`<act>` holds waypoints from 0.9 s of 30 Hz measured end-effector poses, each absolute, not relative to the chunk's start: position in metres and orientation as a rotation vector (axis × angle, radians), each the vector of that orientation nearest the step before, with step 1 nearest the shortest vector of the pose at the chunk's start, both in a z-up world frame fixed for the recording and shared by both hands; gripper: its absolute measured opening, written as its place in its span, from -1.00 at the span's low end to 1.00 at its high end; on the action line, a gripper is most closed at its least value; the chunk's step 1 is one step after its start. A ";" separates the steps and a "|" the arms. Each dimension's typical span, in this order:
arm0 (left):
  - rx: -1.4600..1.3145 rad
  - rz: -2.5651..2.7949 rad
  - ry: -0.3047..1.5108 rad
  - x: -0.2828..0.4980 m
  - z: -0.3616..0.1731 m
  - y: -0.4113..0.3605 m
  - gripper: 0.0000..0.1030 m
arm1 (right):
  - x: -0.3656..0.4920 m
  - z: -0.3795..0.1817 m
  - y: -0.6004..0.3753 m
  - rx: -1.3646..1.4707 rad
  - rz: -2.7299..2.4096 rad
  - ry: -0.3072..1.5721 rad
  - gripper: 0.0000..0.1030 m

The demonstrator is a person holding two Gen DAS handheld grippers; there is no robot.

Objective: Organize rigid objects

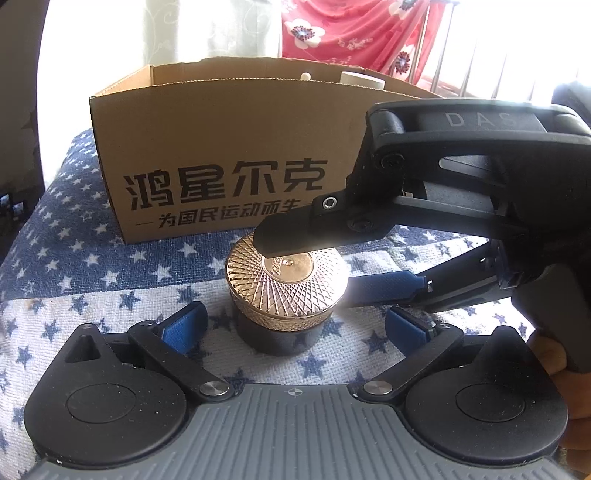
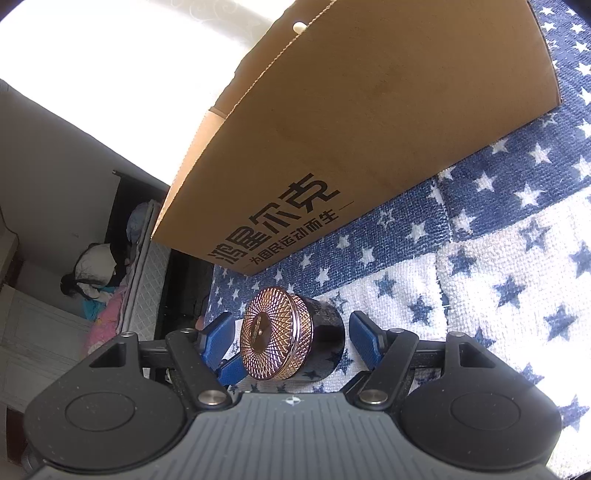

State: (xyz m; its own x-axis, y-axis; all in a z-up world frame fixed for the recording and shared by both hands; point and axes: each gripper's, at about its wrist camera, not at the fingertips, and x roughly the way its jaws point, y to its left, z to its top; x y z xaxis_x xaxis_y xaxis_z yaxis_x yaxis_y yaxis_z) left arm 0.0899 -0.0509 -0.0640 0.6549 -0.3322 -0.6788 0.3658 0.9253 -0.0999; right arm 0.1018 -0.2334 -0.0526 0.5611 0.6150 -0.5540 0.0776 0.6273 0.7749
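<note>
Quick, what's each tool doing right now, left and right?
Left tool: open, pads clear of the gold-lidded jar, holding nothing.
Right tool: open around the same jar, not gripping it.

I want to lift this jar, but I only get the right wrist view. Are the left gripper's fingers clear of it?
Observer: Yes. The left gripper is open, and its blue fingers sit on either side of the gold-lidded jar without touching it.
Operator: Is there anything in the cardboard box besides that small white knob?
Observer: A white cylinder shows above the rim of the cardboard box, towards its right end in the left wrist view.
Operator: What is behind the box?
Observer: A red floral cloth hangs there.
</note>
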 end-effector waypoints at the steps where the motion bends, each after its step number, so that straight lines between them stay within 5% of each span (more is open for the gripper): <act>1: 0.058 -0.394 0.758 0.089 -0.065 -0.052 1.00 | 0.102 -0.053 -0.234 0.857 0.368 0.940 0.38; 11: 0.047 -0.409 0.756 0.089 -0.065 -0.051 1.00 | 0.105 -0.055 -0.228 0.871 0.388 0.939 0.60; 16: 0.045 -0.417 0.755 0.088 -0.064 -0.051 1.00 | 0.106 -0.053 -0.223 0.875 0.422 0.939 0.97; 27: 0.025 -0.427 0.755 0.087 -0.064 -0.047 1.00 | 0.118 -0.053 -0.207 0.887 0.426 0.947 1.00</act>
